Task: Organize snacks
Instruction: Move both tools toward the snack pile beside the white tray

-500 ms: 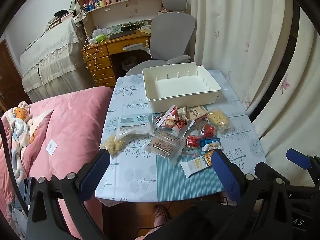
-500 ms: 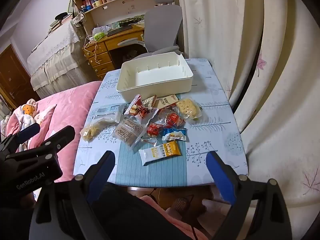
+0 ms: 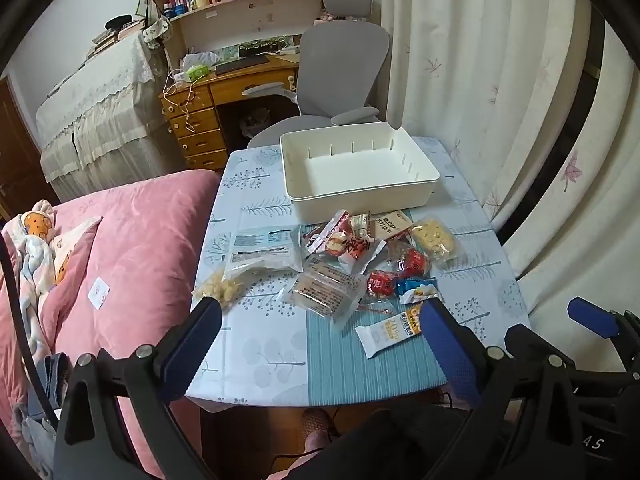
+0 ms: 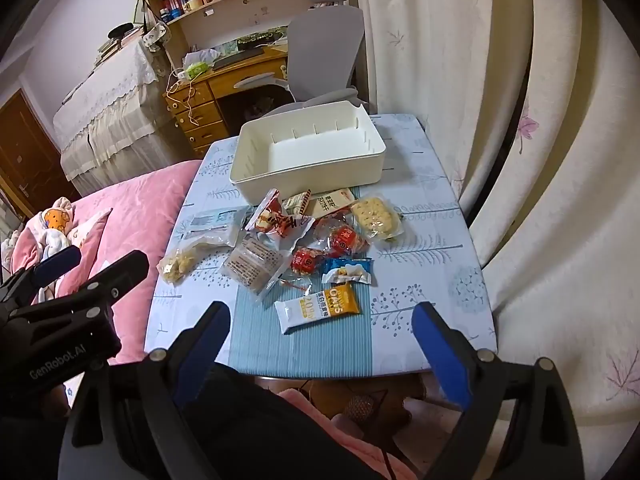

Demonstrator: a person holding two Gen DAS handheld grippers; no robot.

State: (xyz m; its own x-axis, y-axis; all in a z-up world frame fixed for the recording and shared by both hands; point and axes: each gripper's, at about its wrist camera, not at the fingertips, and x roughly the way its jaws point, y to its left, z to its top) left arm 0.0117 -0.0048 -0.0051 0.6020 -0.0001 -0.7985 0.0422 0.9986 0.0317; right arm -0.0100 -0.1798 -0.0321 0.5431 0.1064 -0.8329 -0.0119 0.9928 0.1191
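Snacks [image 3: 352, 268] lie loose at centre frame on the table [image 3: 256, 352], just below the white bin [image 3: 360, 172], which holds nothing. The oat bar [image 4: 320, 306] is the packet nearest me; a yellow biscuit pack [image 4: 376, 216] sits to the right of the heap, a clear bag [image 3: 218, 290] at its left edge.

My left gripper [image 3: 320, 320] and right gripper [image 4: 320, 320] both hover short of the table's near edge, jaws spread wide, nothing between them.

Since half a second ago the view has barely shifted – no packet has moved, neither gripper has closed in. I judge sorting not yet begun: every snack still has to go into the bin – the oat bar looks the easiest first pick.
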